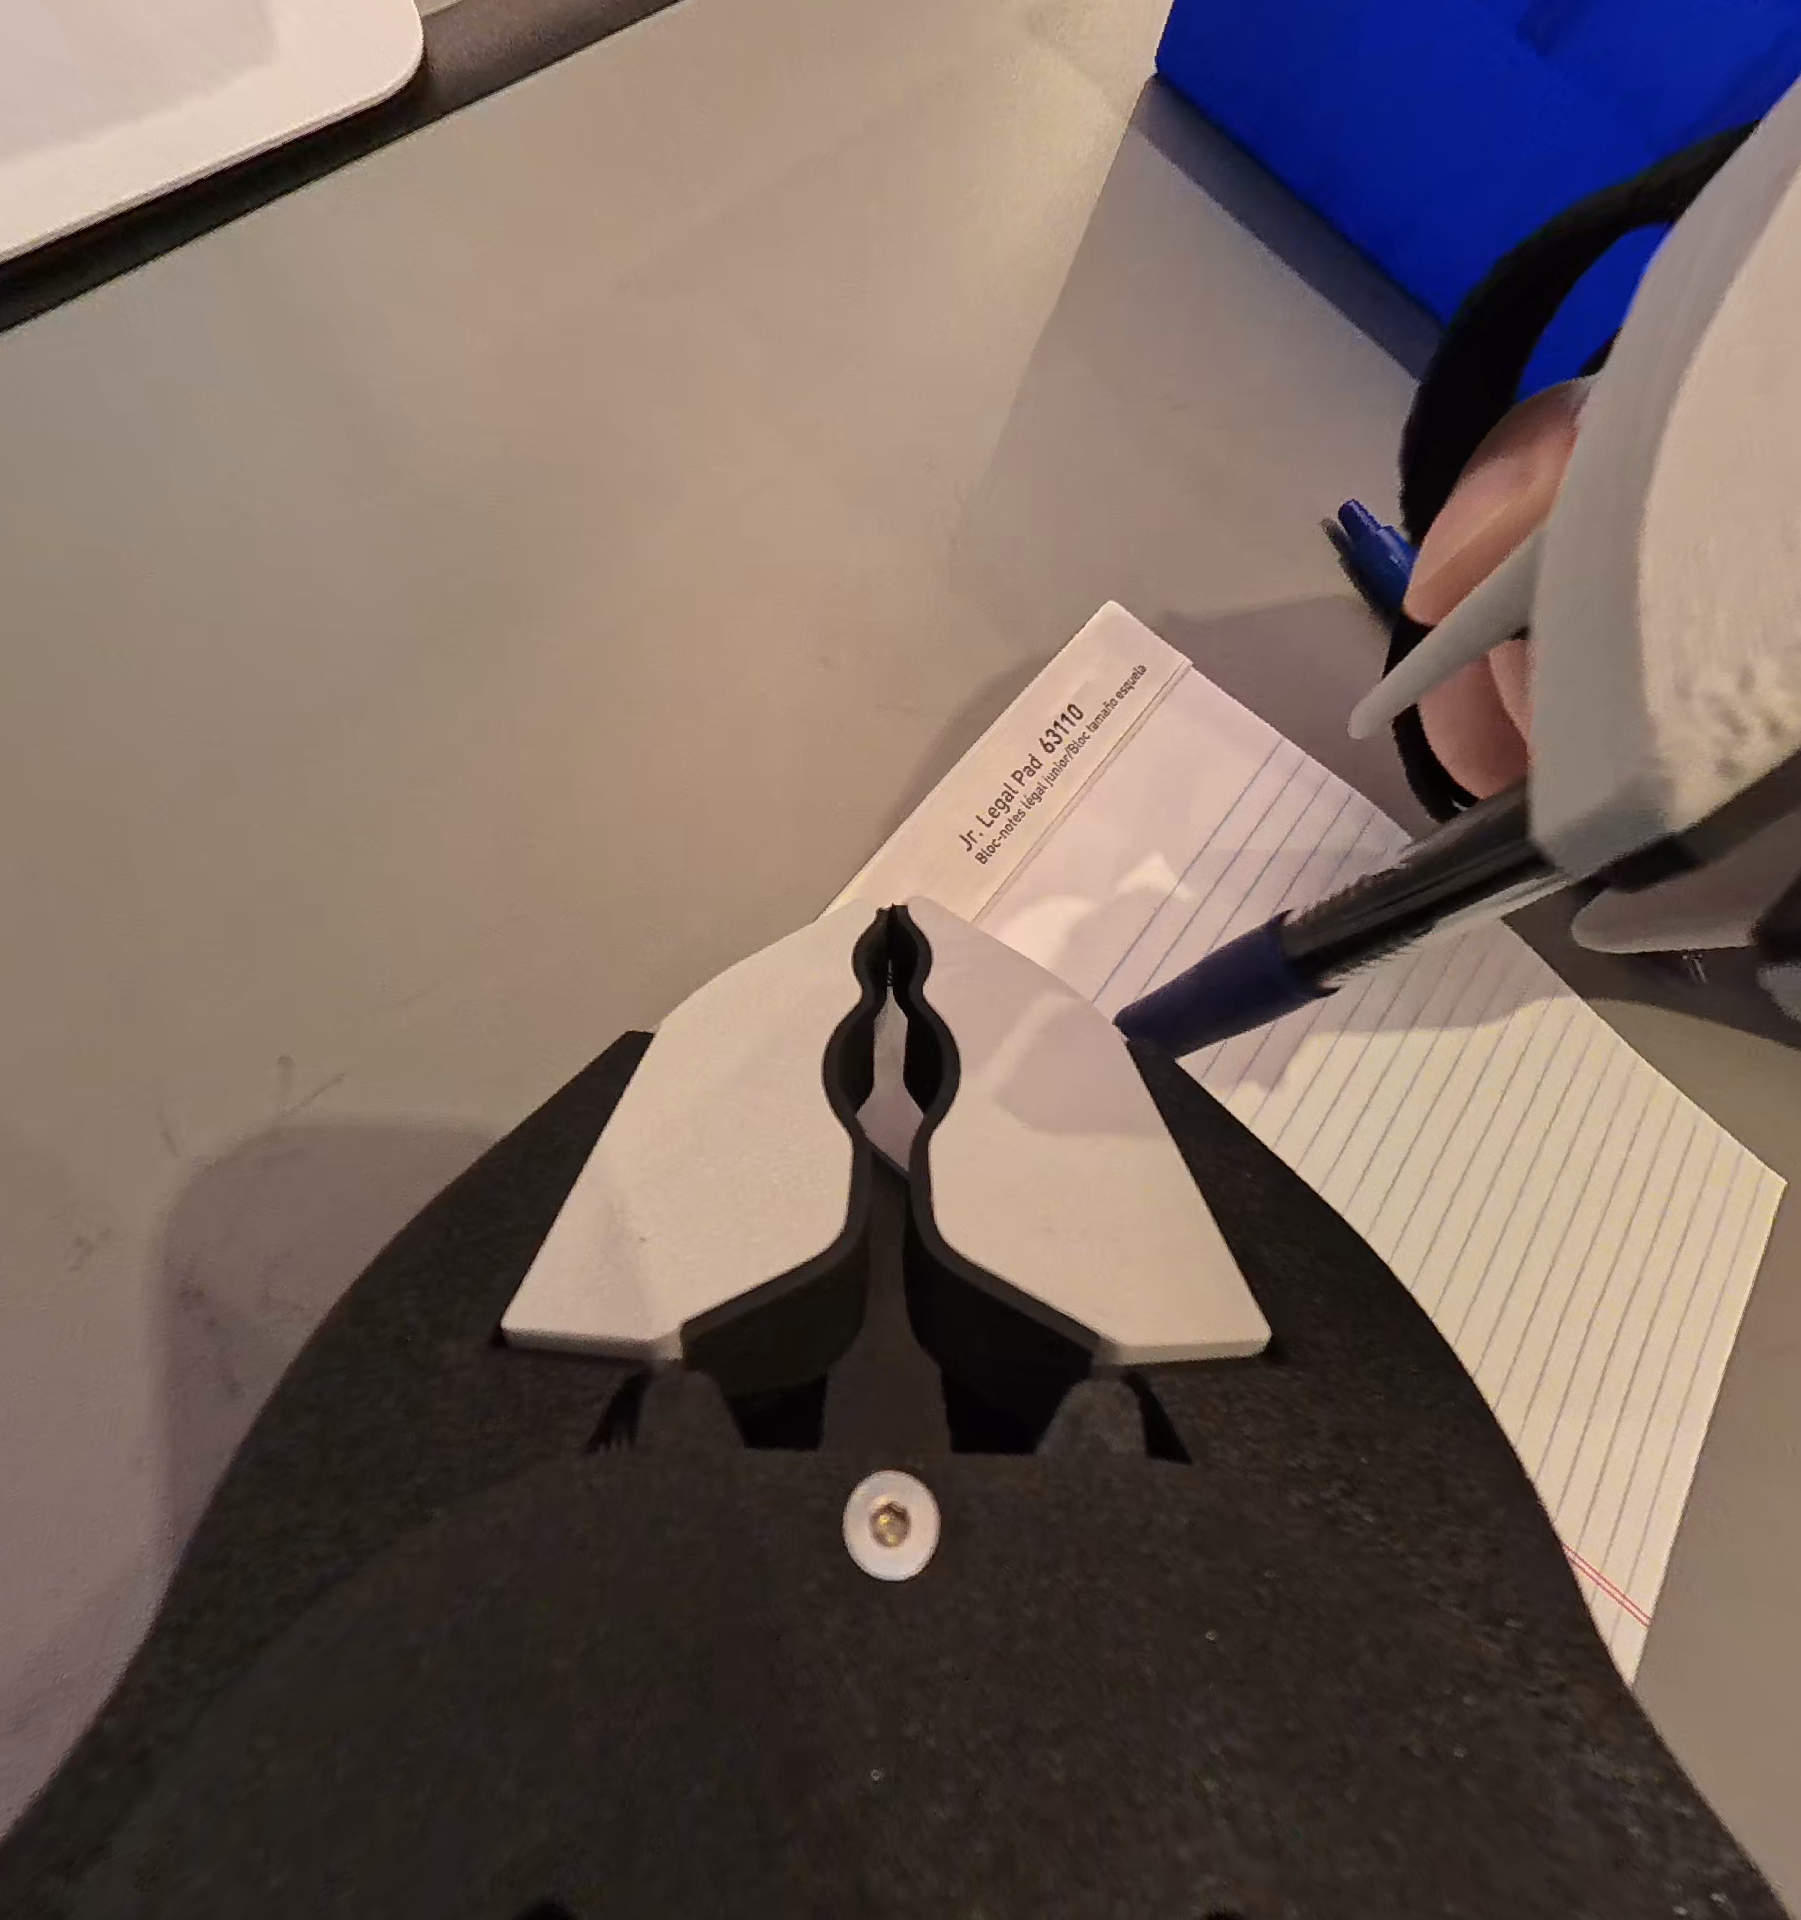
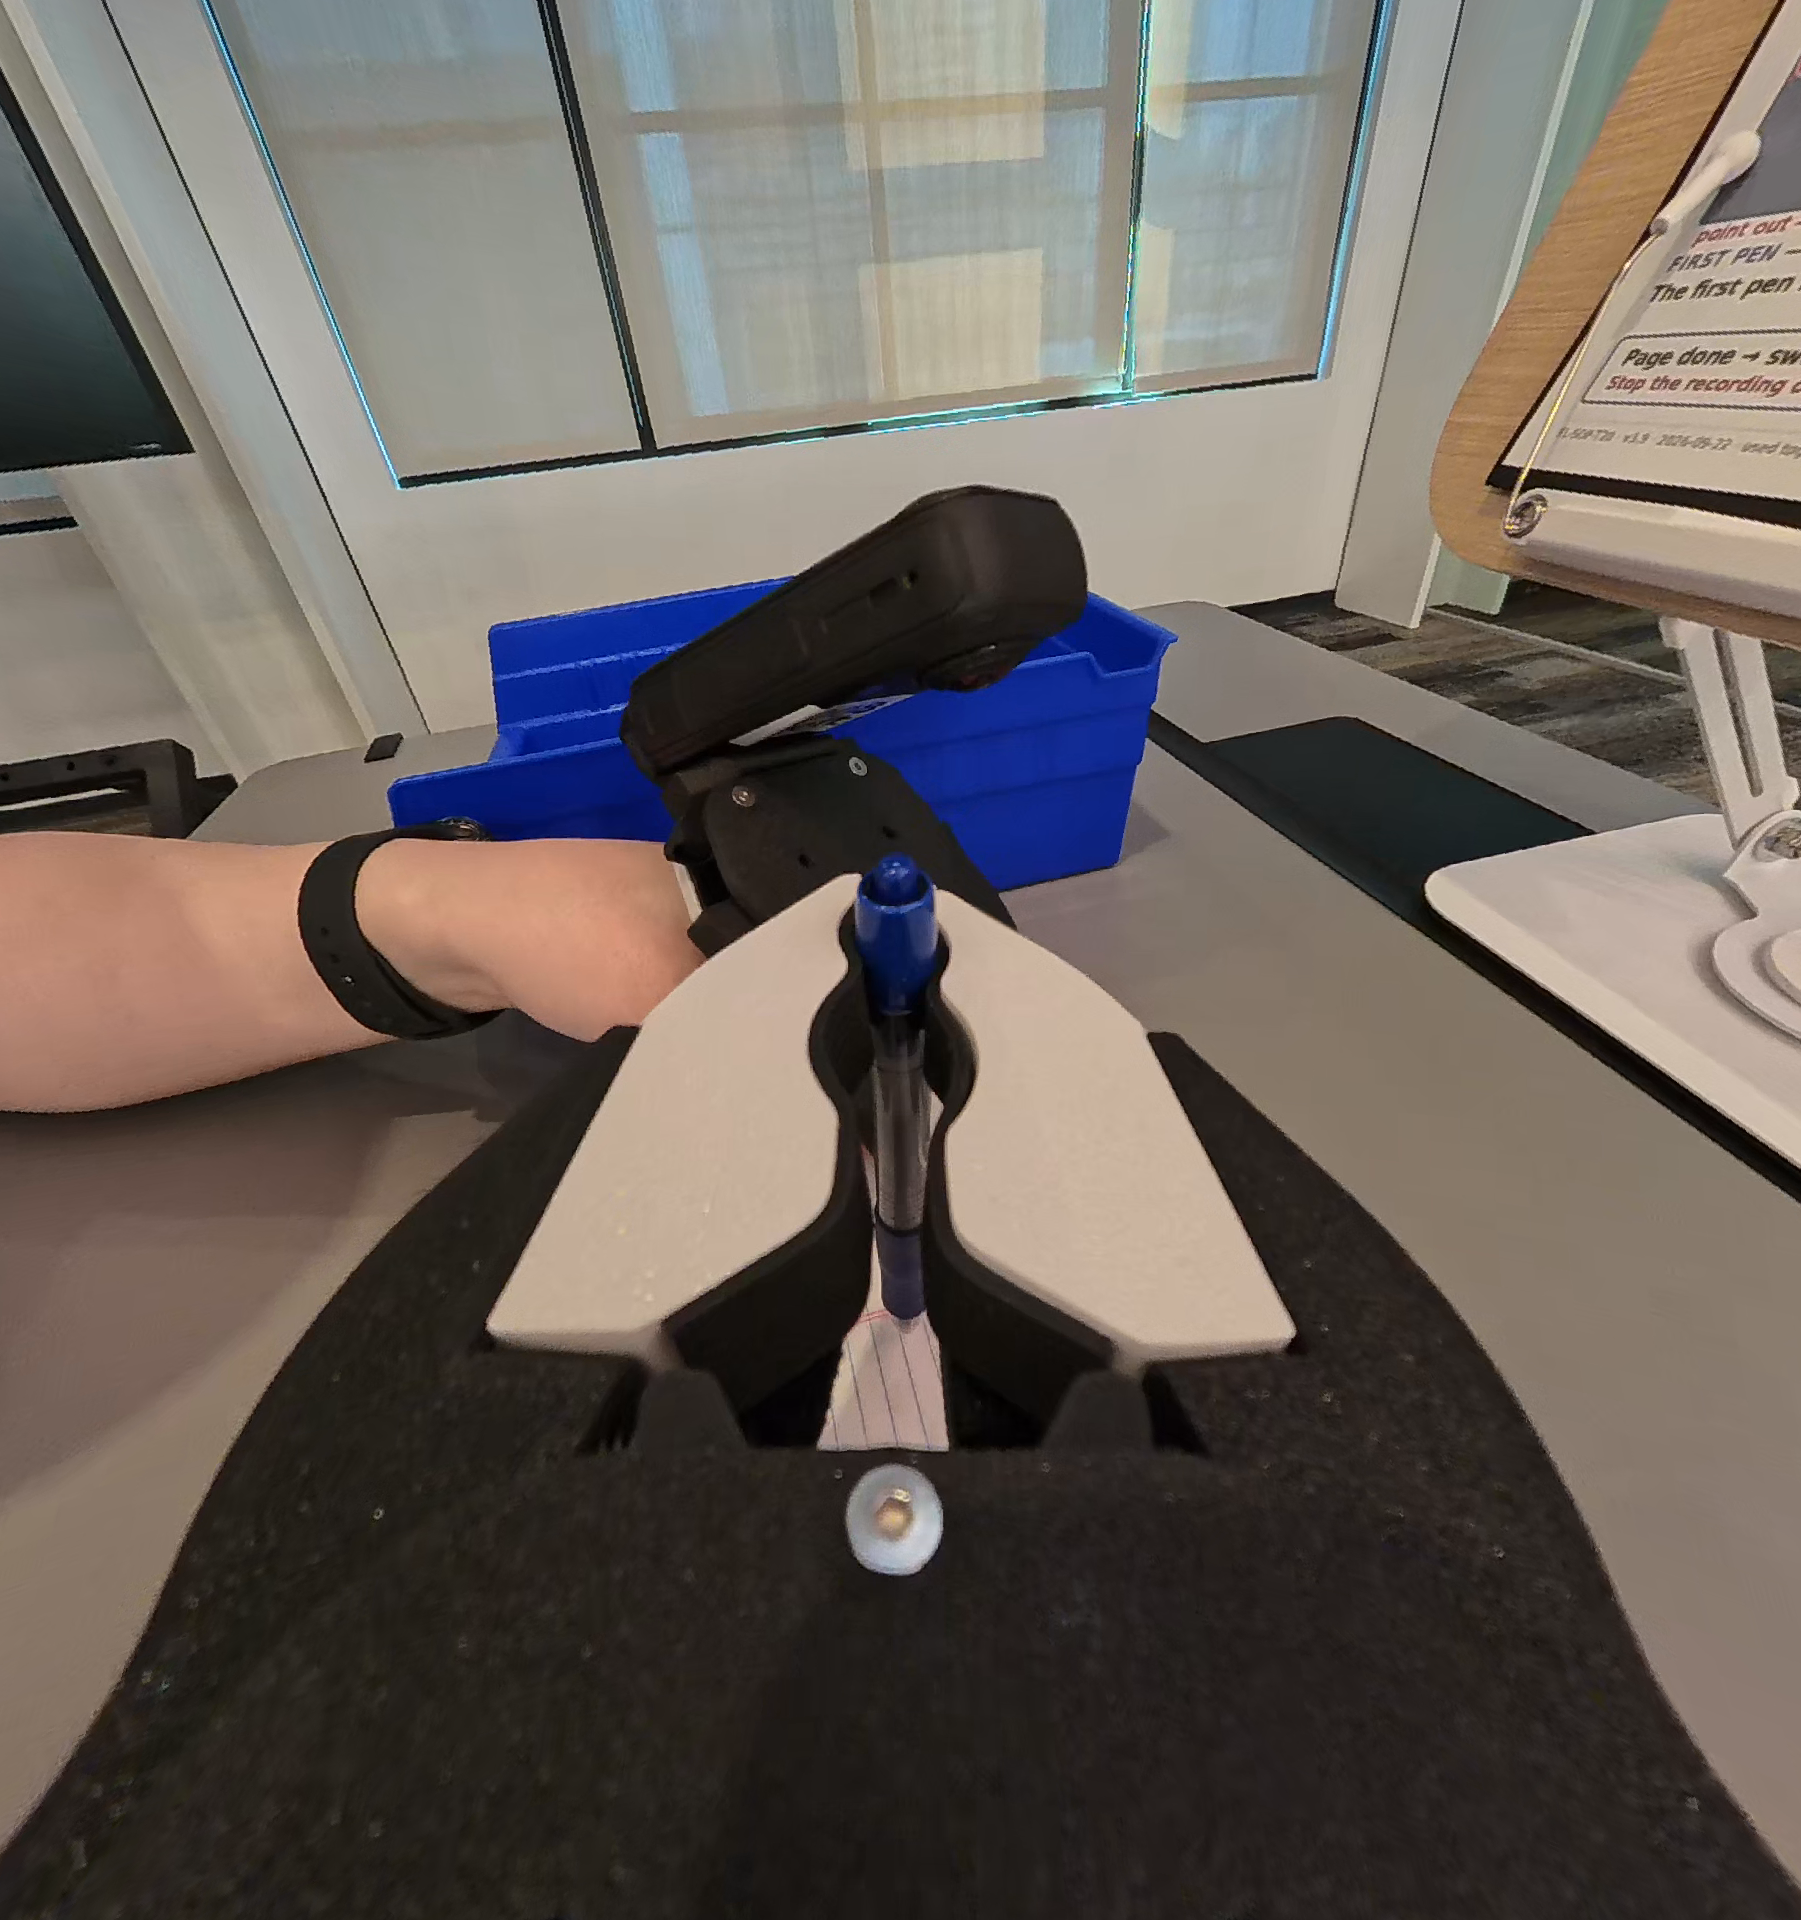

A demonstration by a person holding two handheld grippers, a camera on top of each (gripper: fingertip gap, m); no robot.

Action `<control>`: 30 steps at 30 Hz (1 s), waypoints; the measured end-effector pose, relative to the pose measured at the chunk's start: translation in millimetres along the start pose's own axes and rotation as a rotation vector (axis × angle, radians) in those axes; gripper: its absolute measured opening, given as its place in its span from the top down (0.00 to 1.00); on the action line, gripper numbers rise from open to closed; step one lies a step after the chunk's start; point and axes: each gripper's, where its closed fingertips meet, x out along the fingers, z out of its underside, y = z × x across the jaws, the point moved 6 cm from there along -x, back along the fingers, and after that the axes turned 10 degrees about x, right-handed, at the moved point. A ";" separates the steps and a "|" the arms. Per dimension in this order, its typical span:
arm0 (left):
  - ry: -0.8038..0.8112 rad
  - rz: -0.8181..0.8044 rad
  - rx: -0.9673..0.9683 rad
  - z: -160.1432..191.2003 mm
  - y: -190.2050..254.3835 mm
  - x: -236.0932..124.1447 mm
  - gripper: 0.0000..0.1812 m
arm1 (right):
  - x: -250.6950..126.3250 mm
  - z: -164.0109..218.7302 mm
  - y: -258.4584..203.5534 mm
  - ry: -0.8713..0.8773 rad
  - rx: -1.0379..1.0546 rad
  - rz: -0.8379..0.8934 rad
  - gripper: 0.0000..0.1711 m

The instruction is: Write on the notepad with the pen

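Observation:
A white lined notepad (image 1: pixel 1395 1091) lies on the grey table (image 1: pixel 563 623). My left gripper (image 1: pixel 891 916) is shut and empty, its fingertips over the pad's top left corner. My right gripper (image 2: pixel 891 920) is shut on a blue and clear pen (image 2: pixel 891 1091), held lengthwise between the fingers. In the left wrist view the pen (image 1: pixel 1249 977) slants down from the right onto the page, and my left finger hides its tip. In the right wrist view the tip meets the lined page (image 2: pixel 880 1397) seen through the finger gap.
A second blue pen (image 1: pixel 1379 551) lies beyond the pad. A blue bin (image 2: pixel 1031 748) stands behind it. A white stand with a printed sheet (image 2: pixel 1654 935) is on the right. A person's forearm with a black wristband (image 2: pixel 356 935) rests on the table at left.

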 end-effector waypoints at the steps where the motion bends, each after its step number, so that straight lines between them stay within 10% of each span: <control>1: 0.000 0.000 0.000 0.1 0.0 0.0 1.00 | 0.1 0.2 0.6 0.001 0.002 -0.002 0.98; 30: -0.001 -0.002 0.003 0.5 0.0 -0.2 1.00 | 1.9 3.5 -2.4 -0.079 -0.038 -0.013 0.97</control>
